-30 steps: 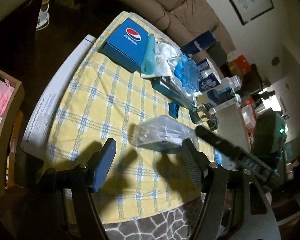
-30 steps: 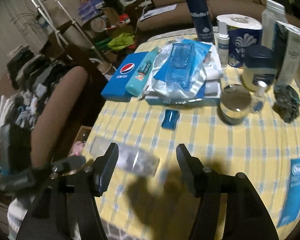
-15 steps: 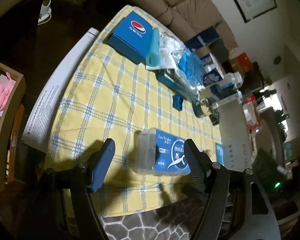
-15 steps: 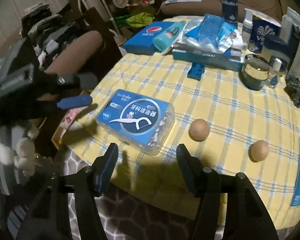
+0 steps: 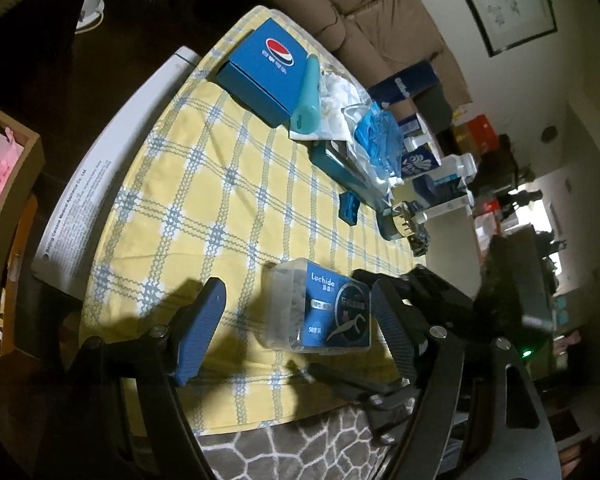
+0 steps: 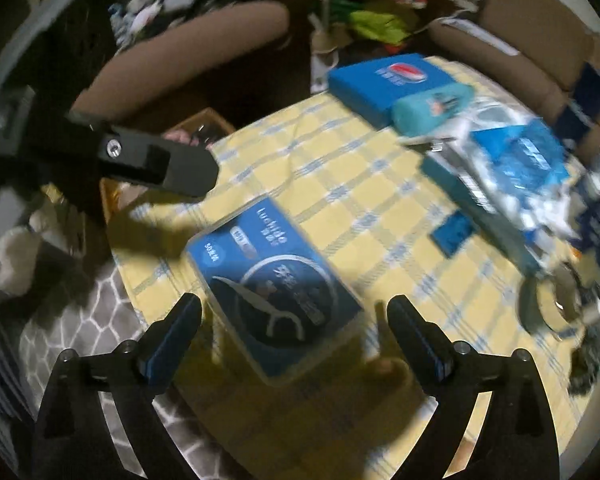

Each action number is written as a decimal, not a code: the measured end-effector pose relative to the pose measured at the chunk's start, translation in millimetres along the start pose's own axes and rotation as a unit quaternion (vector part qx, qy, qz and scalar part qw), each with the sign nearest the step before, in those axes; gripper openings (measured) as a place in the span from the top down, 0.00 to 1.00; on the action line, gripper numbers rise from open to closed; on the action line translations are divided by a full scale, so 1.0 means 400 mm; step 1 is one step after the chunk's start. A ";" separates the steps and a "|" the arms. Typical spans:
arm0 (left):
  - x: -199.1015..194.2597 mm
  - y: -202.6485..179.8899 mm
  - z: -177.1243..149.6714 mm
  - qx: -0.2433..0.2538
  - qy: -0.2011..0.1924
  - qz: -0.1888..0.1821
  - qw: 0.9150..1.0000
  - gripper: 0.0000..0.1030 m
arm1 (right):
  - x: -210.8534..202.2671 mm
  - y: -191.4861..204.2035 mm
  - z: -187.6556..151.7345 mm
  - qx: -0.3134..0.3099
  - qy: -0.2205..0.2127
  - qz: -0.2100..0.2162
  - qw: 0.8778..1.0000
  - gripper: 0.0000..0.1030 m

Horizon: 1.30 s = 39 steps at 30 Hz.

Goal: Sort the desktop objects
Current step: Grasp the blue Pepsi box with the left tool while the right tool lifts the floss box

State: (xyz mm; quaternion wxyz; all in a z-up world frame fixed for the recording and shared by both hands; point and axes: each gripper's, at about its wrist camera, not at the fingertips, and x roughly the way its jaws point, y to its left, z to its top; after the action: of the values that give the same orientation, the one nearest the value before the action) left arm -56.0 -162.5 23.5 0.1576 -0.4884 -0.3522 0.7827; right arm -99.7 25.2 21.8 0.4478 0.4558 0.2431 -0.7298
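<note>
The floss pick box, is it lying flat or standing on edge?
Lying flat: the floss pick box rests label-up on the tablecloth.

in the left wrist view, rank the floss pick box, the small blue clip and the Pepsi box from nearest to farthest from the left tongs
From the left tongs, whose jaws are opening:
1. Floss pick box: lying on the cloth between the two tongs fingers, nearer the right one.
2. Small blue clip: farther up the cloth, right of centre, beside the clutter.
3. Pepsi box: at the table's far end, next to the teal tube.
</note>
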 end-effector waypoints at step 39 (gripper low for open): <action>0.267 -0.080 0.330 0.228 -0.059 0.272 0.933 0.26 | -0.220 -0.106 -0.202 0.215 -0.121 0.039 0.968 0.23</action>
State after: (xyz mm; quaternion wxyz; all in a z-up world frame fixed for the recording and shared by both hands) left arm -225.3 -129.2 12.7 0.0249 -0.4691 -0.0271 0.8824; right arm -84.4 145.2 59.8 0.3931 0.4586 0.0065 -0.7970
